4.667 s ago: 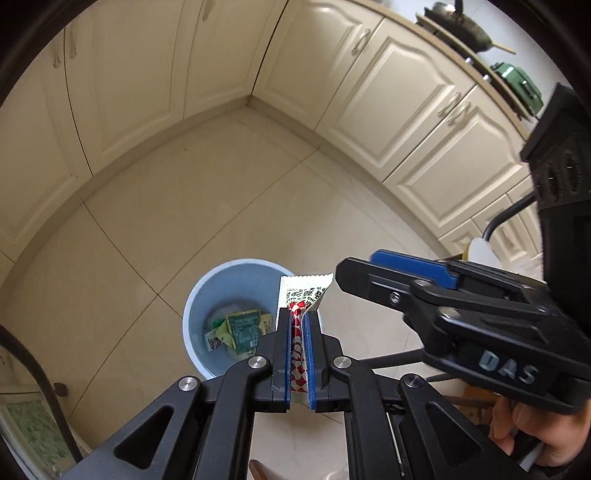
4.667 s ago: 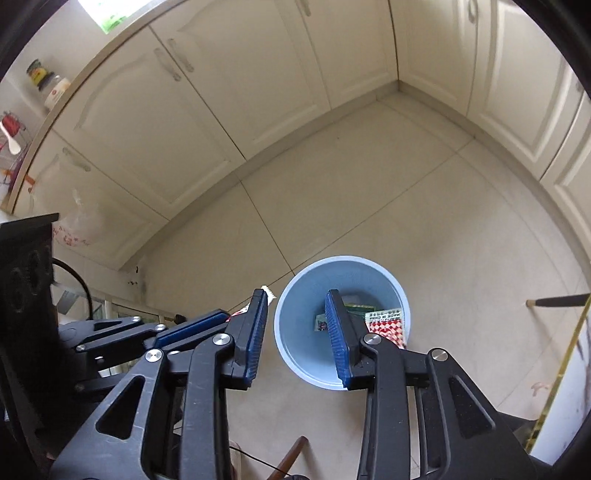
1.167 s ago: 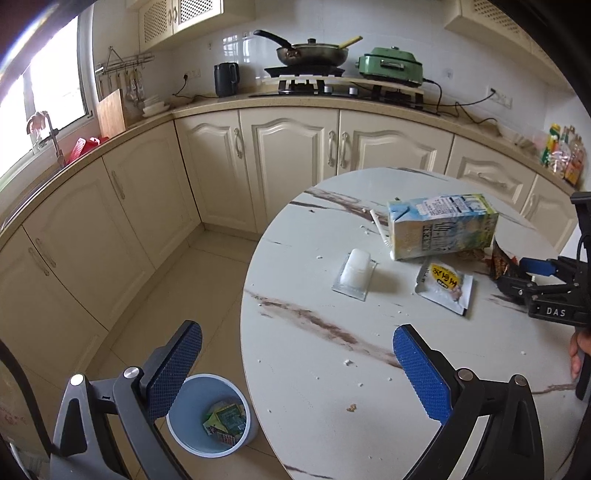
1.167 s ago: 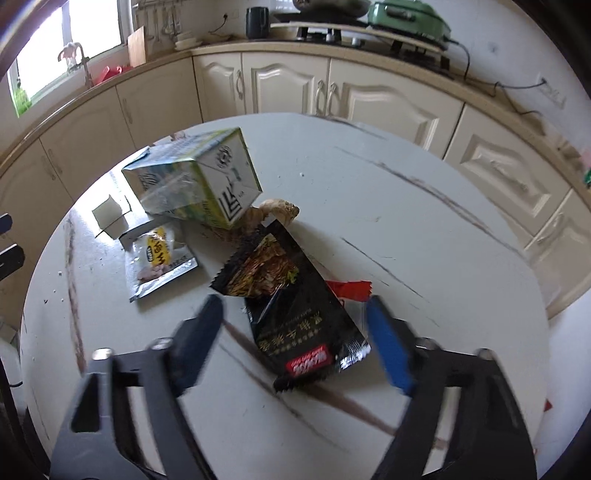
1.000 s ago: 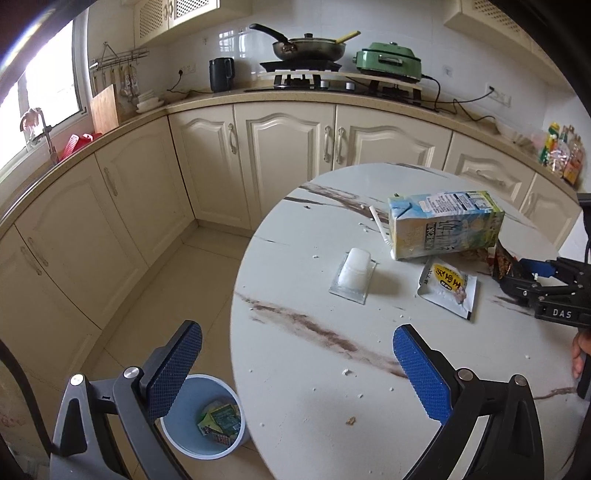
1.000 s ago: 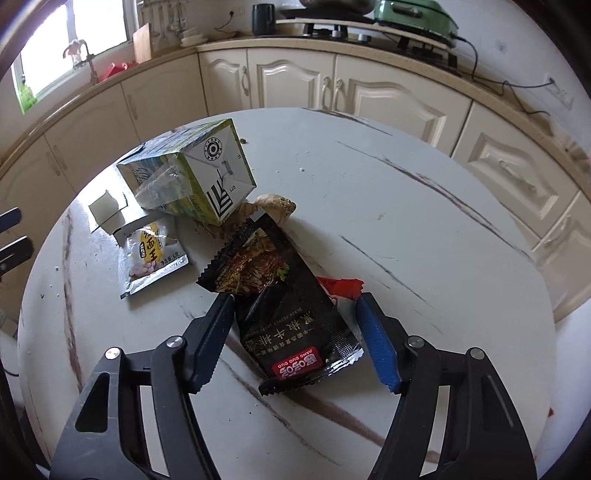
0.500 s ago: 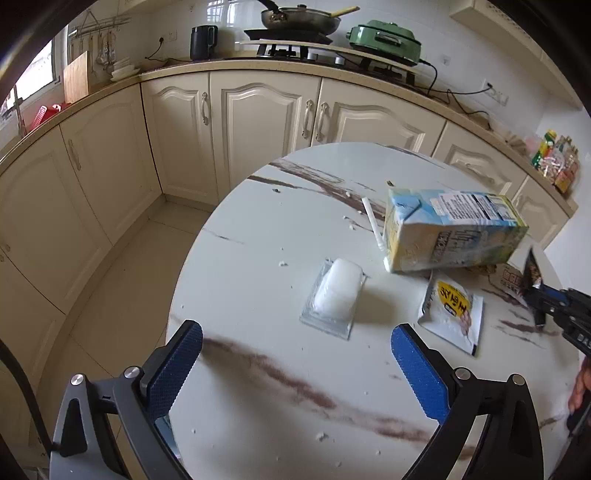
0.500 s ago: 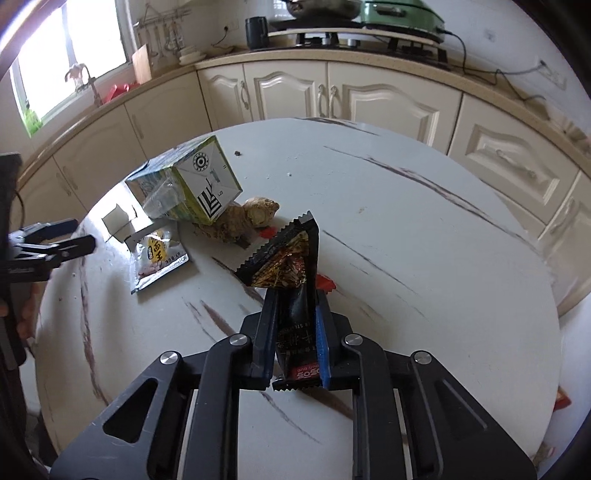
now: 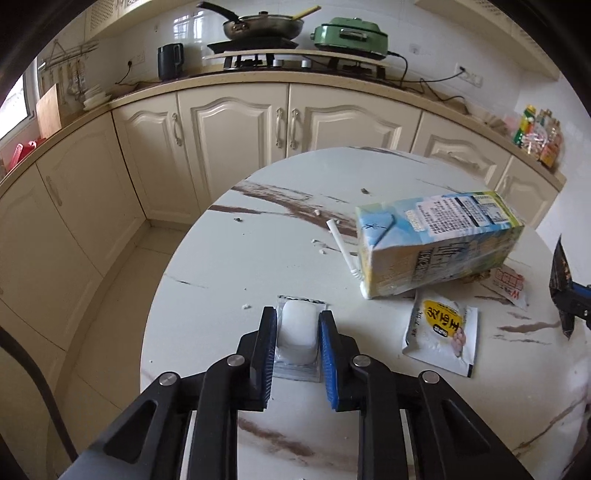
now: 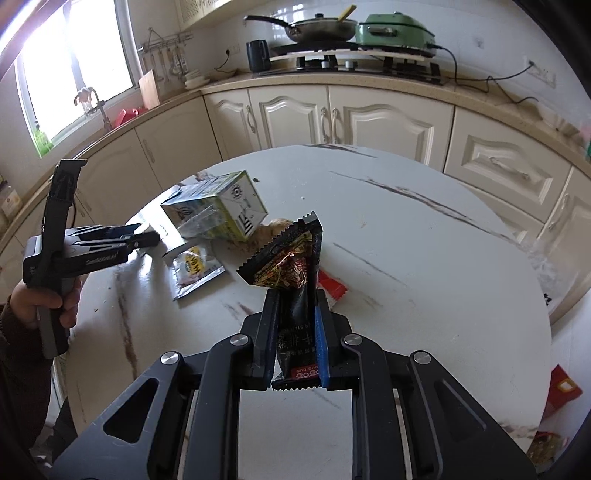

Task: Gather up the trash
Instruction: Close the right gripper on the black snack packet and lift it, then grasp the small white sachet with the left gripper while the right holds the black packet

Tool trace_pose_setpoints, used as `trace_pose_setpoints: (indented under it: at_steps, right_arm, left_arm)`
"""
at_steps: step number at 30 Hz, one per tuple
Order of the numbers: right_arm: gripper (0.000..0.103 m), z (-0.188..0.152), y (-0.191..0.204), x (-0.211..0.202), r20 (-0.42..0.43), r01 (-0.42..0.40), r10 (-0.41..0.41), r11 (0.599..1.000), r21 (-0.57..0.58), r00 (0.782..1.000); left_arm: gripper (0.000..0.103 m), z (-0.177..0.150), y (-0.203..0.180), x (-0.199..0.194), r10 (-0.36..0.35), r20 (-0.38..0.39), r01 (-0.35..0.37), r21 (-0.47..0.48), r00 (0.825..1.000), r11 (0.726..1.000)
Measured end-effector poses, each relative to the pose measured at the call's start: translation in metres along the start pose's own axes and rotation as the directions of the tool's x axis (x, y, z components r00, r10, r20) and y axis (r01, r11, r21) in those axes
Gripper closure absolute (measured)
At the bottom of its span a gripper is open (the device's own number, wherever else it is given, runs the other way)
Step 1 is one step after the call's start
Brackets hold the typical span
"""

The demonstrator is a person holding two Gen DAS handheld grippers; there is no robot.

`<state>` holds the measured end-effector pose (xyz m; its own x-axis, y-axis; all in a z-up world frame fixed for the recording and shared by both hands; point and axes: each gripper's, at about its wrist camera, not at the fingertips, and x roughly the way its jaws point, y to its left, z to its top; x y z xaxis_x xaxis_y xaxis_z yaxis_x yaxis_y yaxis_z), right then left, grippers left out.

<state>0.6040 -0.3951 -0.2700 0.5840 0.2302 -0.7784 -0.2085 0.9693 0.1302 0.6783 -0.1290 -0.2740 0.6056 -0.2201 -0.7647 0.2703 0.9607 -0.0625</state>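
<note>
My left gripper point(image 9: 297, 317) is shut on a white plastic blister pack point(image 9: 297, 328) that lies on the round marble table point(image 9: 258, 258). My right gripper point(image 10: 295, 299) is shut on a black snack wrapper point(image 10: 291, 258) and holds it above the table point(image 10: 424, 258). A milk carton point(image 9: 436, 243) lies on its side, with a white straw point(image 9: 341, 247) beside it. A yellow-labelled sachet point(image 9: 441, 334) lies flat by the carton. The left gripper also shows in the right wrist view point(image 10: 147, 238), and the carton point(image 10: 218, 210) and sachet point(image 10: 194, 269) too.
A red-and-white wrapper point(image 10: 332, 288) lies under the black one, and a piece of ginger point(image 10: 273, 227) sits by the carton. Cream cabinets point(image 9: 236, 140) ring the table; the counter holds a stove with a pan point(image 9: 262, 27). Crumbs dot the tabletop.
My left gripper moved forward and closed on the white blister pack. My right gripper lifted the black wrapper higher off the table.
</note>
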Motion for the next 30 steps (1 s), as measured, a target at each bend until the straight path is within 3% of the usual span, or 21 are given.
trace_pose_setpoints:
  at_steps: [8,15,19,23,30]
  right_arm:
    - [0.086,0.0,0.018,-0.01,0.014,-0.006,0.006,1.0,-0.01,1.0]
    - [0.086,0.002,0.054,-0.033,0.045,-0.022,0.024,0.999,-0.039,0.999]
    - [0.086,0.006,0.097,-0.047,0.065,-0.051,0.056,0.996,-0.078,0.996]
    - [0.086,0.01,0.151,-0.052,0.08,-0.104,0.115,0.987,-0.123,0.99]
    - [0.086,0.013,0.285,-0.019,0.041,-0.262,0.276,0.942,-0.212,0.96]
  left_arm:
    - [0.087,-0.021,0.003,-0.032,-0.103,0.034,0.104,-0.023,0.994,0.994]
    - [0.087,-0.04,0.008,-0.095,-0.19,0.117,0.195,-0.027,0.975,0.98]
    - [0.087,-0.057,0.023,-0.14,-0.211,0.169,0.22,-0.038,0.963,0.975]
    - [0.087,-0.086,0.05,-0.188,-0.187,0.219,0.206,-0.068,0.958,0.976]
    - [0.087,-0.148,0.133,-0.246,-0.065,0.237,0.111,-0.184,0.969,0.977]
